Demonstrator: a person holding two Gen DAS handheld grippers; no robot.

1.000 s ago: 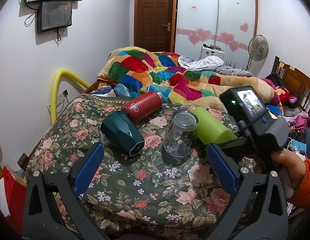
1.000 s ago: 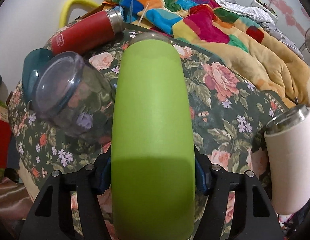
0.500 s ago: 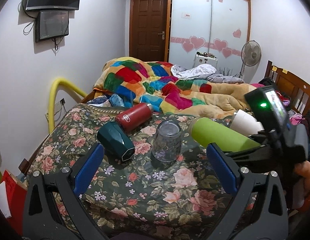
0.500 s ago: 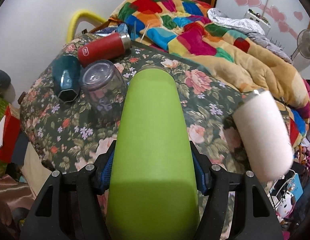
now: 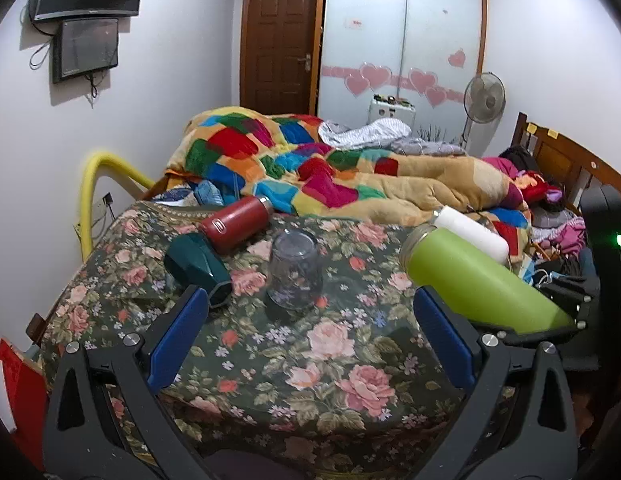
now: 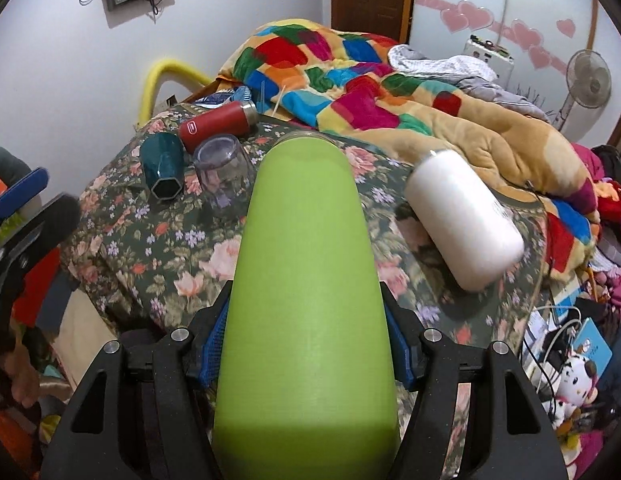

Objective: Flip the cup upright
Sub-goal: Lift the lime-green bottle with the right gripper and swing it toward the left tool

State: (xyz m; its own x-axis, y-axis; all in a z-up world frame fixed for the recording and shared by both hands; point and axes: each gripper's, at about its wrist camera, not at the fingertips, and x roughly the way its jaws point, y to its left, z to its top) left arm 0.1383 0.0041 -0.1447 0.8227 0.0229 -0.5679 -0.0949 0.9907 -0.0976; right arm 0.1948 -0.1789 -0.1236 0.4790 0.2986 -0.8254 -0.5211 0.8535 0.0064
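My right gripper (image 6: 306,354) is shut on a lime green cup (image 6: 306,280), held lengthwise above the floral table, its steel-rimmed mouth pointing away from me. The green cup also shows at the right of the left wrist view (image 5: 470,280), tilted and lifted off the cloth. My left gripper (image 5: 310,332) is open and empty, hovering over the table's near edge. A clear glass cup (image 5: 295,270) stands upside down at the table's middle. A white cup (image 6: 462,216) lies on its side to the right.
A red flask (image 5: 235,227) and a dark teal cup (image 5: 198,268) lie on their sides at the table's left back. The floral tablecloth (image 5: 330,360) covers the table. A bed with a patchwork quilt (image 5: 330,168) is behind. Clutter and cables lie at the right.
My right gripper has lifted the green cup up and back from the table. The left gripper has drawn back and risen. The white cup looks blurred, as if rolling.
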